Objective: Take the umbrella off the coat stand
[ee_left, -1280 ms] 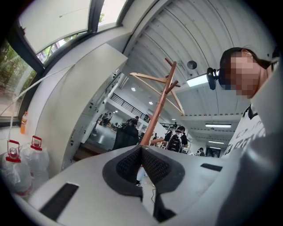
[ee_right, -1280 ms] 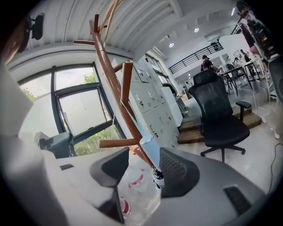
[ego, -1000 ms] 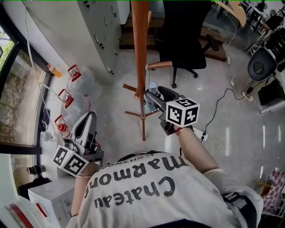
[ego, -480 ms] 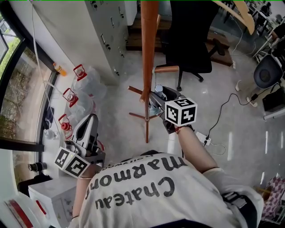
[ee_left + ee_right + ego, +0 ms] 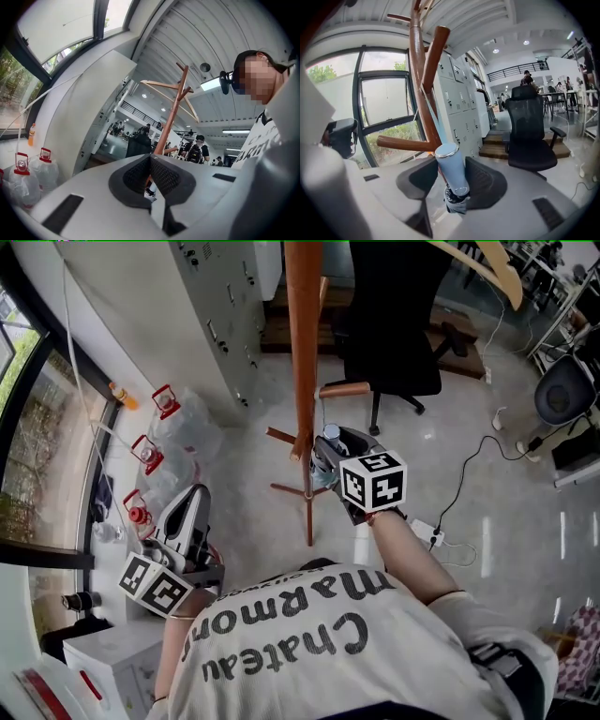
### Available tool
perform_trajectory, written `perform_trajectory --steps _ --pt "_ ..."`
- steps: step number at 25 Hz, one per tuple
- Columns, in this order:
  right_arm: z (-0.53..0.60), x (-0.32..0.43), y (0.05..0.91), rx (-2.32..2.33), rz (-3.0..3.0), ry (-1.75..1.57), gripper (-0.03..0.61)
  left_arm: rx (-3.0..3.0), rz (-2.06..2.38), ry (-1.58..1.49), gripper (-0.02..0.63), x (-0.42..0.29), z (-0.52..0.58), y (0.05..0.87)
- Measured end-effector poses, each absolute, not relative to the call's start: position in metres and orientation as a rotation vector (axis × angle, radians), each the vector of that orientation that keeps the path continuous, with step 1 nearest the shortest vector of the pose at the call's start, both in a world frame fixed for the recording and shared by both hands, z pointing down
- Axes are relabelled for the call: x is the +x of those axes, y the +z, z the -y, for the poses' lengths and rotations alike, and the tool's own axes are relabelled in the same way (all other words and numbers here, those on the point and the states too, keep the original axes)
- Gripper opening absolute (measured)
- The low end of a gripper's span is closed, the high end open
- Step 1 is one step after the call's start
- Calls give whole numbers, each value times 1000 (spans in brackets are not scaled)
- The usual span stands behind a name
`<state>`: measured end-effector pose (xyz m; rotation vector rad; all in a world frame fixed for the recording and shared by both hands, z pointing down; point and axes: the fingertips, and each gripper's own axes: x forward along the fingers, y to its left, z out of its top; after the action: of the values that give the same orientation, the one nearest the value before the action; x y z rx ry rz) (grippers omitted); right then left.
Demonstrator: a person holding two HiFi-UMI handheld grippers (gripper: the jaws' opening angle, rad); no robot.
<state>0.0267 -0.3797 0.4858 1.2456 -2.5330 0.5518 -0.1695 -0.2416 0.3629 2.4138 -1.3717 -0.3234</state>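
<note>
Top of coat stand (image 5: 302,352) beyond edge; umbrella (image 5: 330,434) mostly behind right gripper (image 5: 322,454)

Left gripper (image 5: 190,491): at 8 o'clock, pointing toward 12; jaws together, nothing between them.
Right gripper (image 5: 323,444): near centre, pointing toward 10; jaws have just been closing, pads on the umbrella handle (image 5: 451,169).

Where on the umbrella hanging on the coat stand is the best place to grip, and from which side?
The pale blue handle, squeezed across its round sides below the silver cap. Come in from the side away from the wooden post: it hangs by its strap close against the post, so only that side looks free.
</note>
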Motion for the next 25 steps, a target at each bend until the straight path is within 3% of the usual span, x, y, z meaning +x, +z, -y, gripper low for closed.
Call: perform_trajectory --steps 5,25 --pt "374 28 484 1199 2491 433 172 2405 1366 -319 23 -165 245 367" --pt "362 24 472 1198 2520 537 167 2414 1378 -357 23 -168 240 358"
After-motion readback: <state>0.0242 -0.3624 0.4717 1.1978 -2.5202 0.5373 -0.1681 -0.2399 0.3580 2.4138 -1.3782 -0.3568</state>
